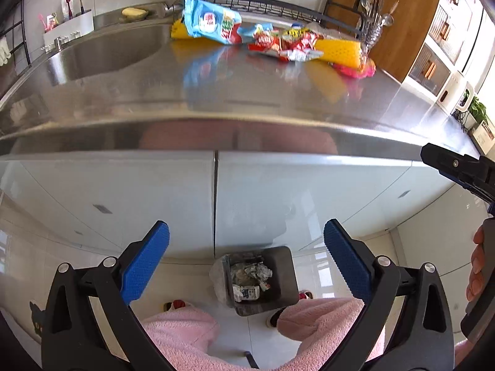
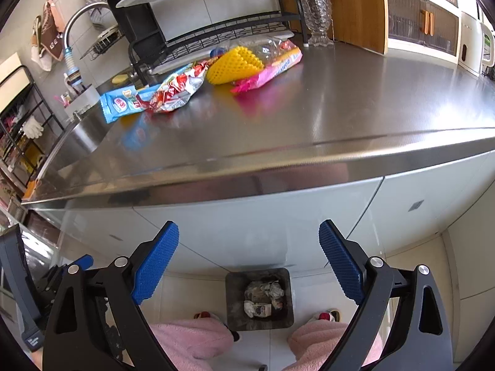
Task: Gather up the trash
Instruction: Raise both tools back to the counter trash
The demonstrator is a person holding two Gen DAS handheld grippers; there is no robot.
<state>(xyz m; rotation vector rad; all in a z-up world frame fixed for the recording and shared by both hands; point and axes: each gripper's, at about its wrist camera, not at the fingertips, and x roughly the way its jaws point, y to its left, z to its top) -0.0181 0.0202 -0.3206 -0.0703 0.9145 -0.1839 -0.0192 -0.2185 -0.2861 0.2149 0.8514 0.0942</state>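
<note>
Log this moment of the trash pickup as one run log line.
left gripper: open, empty | right gripper: open, empty | snack wrappers: on steel counter | trash bin: on floor, holds crumpled trash

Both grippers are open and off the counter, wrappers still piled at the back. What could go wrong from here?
1. The red wrapper overlaps the blue wrapper, so one pinch may drag both.
2. The pink wrapper lies under the yellow mat; pulling could shift it.
3. The bin on the floor has a small opening, so a drop may miss.
</note>
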